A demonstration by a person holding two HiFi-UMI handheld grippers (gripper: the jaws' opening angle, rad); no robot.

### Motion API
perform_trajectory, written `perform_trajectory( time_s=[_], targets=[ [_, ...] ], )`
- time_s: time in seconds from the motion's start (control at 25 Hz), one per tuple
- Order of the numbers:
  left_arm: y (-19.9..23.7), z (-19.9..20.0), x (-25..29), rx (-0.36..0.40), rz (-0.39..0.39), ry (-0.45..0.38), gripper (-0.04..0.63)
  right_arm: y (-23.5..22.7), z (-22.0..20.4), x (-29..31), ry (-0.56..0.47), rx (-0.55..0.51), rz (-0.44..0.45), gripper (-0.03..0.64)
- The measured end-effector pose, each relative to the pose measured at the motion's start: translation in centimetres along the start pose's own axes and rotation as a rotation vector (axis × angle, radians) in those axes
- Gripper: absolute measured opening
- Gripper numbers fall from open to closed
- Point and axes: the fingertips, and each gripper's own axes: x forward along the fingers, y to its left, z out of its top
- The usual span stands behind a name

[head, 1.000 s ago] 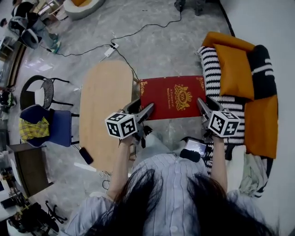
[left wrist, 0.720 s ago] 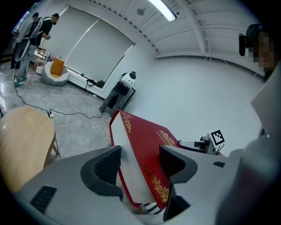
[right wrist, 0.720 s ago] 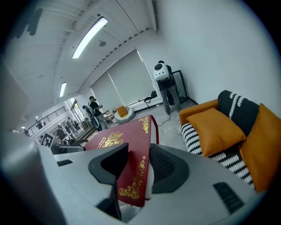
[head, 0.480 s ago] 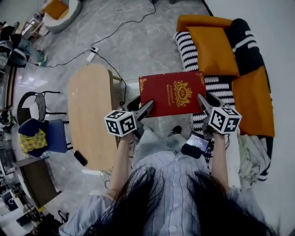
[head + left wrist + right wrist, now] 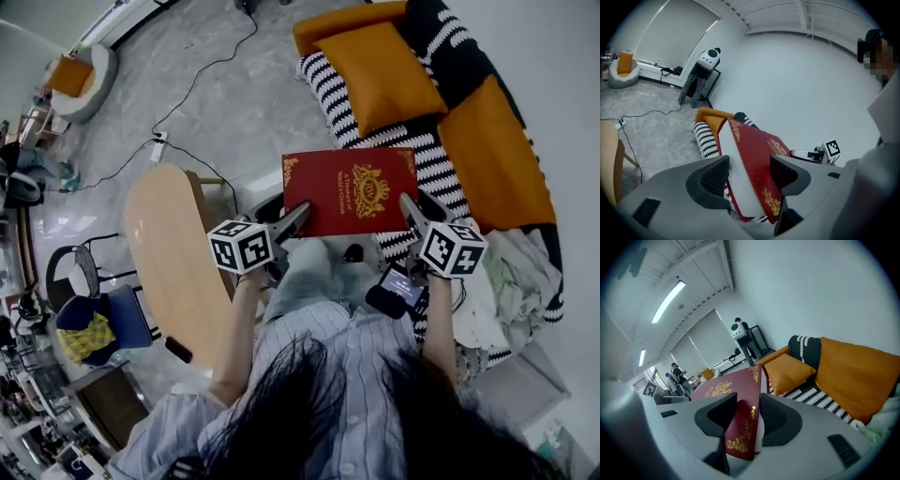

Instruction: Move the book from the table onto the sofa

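Grey marbled floor fills the room, with a white power strip lying on it. At the far left stands a blue chair with a yellow checked cloth on its seat. Next to it is the oval wooden table.

Just right of the table, the left gripper, with its marker cube, is clamped on the left edge of the red book. In the left gripper view its pads press on either face of the book, one at the red cover and one at the underside beside the white page block.

The book is a hardback with gold ornament, held cover-up in the air between both grippers. It is off the table, above the gap between table and sofa, and its right part overlaps the black-and-white striped throw.

The right gripper bites the book's right edge. In the right gripper view its jaws are closed on the gilded corner.

Further right is the sofa, with an orange cushion lying on it.
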Motion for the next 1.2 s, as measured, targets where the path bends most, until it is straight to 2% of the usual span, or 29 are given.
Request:
perform_trajectory(
  time_s=[0.2, 0.64, 1.0, 1.2],
  targets=[
    [-0.8, 0.0, 4.0, 0.059, -0.059, 0.115, 0.268, -3.3, -1.2, -1.2, -0.025, 0.086, -0.077, 0.166],
    [-2.2, 1.1, 16.4, 0.156, -0.262, 0.352, 0.268, -11.4, -1.5, -2.1, -0.056, 0.277, -0.330, 0.166],
    [-2.0, 1.8, 25.1, 0.235, -0.383, 0.521, 0.268, -16.6, -1.4, -0.6, -0.103, 0.386, -0.452, 0.165],
    [-2.2, 1.3, 29.4, 0.319, -0.436, 0.604, 0.268, -19.3, -2.0, 0.1, -0.117, 0.440, -0.511, 0.164]
  ],
)
